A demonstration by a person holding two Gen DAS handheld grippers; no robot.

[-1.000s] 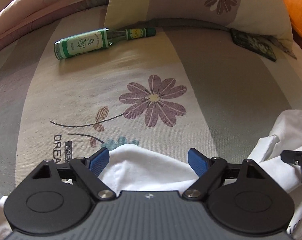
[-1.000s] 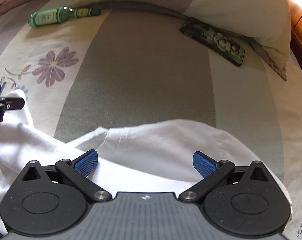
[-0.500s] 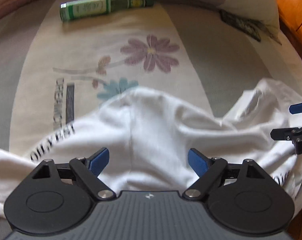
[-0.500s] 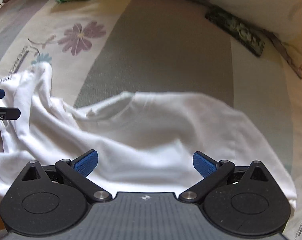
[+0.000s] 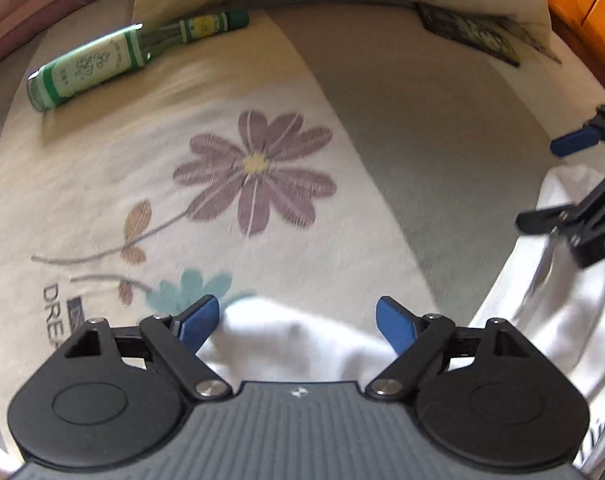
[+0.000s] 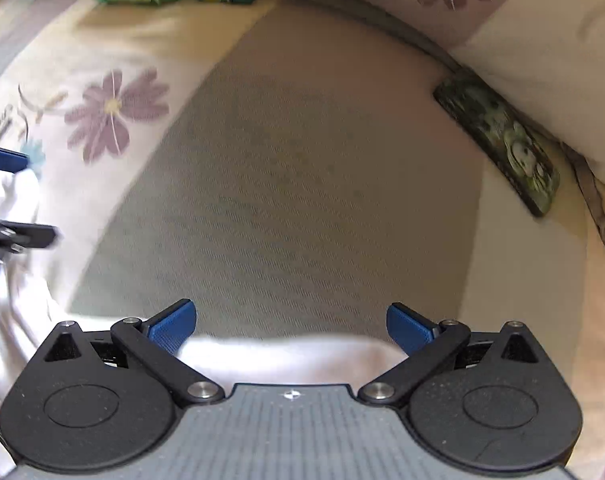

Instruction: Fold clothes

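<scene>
A green bottle (image 5: 114, 60) lies on the flowered bed (image 5: 262, 208). The left hand-held gripper (image 5: 298, 320) is spread wide over the white garment (image 5: 294, 344); the right hand-held gripper (image 6: 290, 322) is likewise spread above its edge, pinching nothing.

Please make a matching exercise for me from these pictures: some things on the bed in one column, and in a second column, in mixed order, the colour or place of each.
Things:
1. bottle
2. white garment
3. phone case
4. printed flower

Descriptions:
A. purple petals with a yellow centre
B. lies under the edge of the pillow
C. green, lying on its side
D. between the open fingers of both grippers

Pairs: 1-C, 2-D, 3-B, 4-A
</scene>
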